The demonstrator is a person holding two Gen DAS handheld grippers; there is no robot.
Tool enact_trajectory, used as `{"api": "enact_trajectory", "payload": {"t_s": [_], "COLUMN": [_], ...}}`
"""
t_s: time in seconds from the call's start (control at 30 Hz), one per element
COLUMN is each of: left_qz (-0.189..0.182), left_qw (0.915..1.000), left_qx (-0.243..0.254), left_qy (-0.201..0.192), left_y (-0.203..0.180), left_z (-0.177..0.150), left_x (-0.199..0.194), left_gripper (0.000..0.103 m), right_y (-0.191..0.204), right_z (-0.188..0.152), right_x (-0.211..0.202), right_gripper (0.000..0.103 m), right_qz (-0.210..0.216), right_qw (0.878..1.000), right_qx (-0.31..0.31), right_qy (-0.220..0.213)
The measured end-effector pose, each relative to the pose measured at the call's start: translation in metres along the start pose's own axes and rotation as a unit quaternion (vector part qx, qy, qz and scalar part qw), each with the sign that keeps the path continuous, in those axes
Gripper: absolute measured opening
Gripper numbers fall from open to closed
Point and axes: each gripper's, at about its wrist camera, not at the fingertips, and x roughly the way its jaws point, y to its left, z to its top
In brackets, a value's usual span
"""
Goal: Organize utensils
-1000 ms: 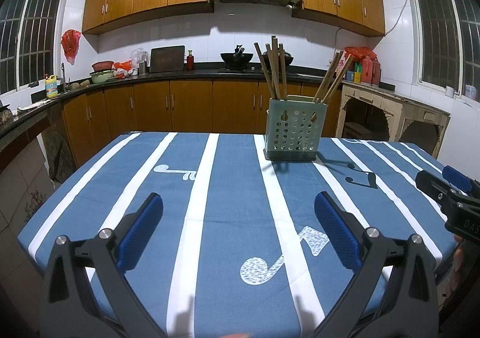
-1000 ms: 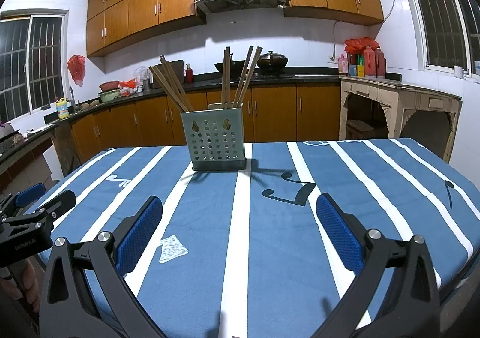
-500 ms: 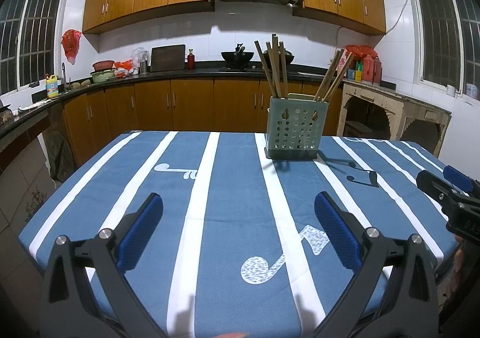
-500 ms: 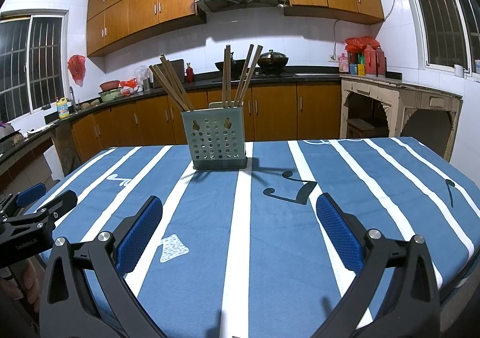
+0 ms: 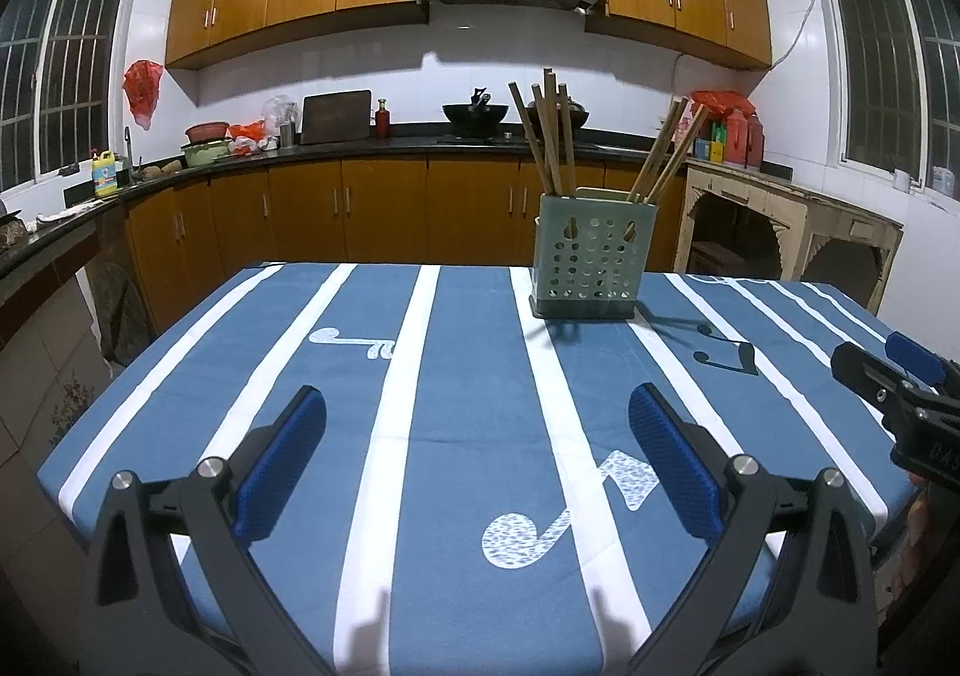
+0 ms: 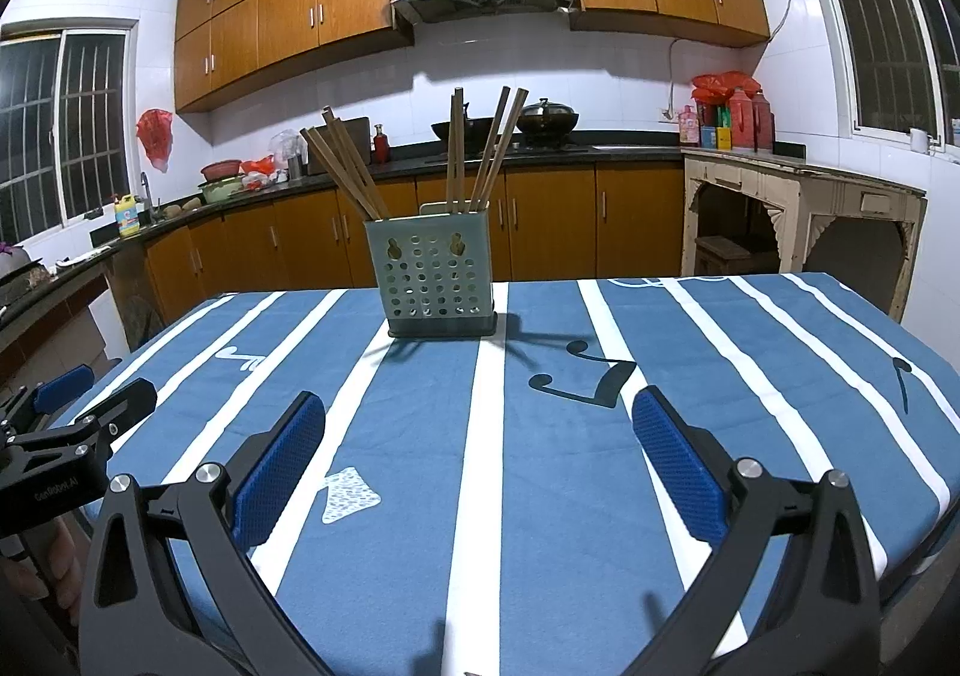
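Little is changing since the earlier frames: both views are drifting only slightly, with the utensil holder (image 5: pixel 587 268) sitting a touch lower in the left wrist view than a second ago. The left gripper (image 5: pixel 477 457) is hovering over the near part of the tabletop (image 5: pixel 456 376), its blue pads spread wide apart and holding nothing. The right gripper (image 6: pixel 478 457) is likewise hanging open and empty above the striped blue cloth. The pale green perforated utensil holder is standing upright toward the far side of the tabletop, well apart from both grippers; it is lying ahead and to the right of the left gripper, and ahead and slightly left of the right gripper (image 6: pixel 435 271). Wooden chopsticks (image 5: pixel 549 136) are leaning out of it in two bunches, one on each side. Each gripper is showing at the edge of the other's view, the right one (image 5: pixel 900 376) just beside the tabletop's right edge.
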Motion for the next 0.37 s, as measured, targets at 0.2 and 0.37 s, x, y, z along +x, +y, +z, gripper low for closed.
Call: {"api": "enact_trajectory", "payload": {"t_s": [0.2,0.37], "left_qz": [0.003,0.003], "left_qw": [1.0,1.0], "left_qx": [-0.001,-0.006], "left_qy": [0.002,0.005], "left_y": [0.0009,0.0026], "left_z": [0.0007,0.0028], "left_x": [-0.0013,-0.0019], "left_gripper": [0.099,0.099], "right_y": [0.0,0.0002], "right_z": [0.0007,0.001], "right_x": [0.0005,0.0001], "right_gripper": [0.101,0.101], "right_qz": [0.0,0.0], "right_qw": [1.0,1.0], "right_qx": [0.001,0.001], "right_qy": [0.0,0.0]}}
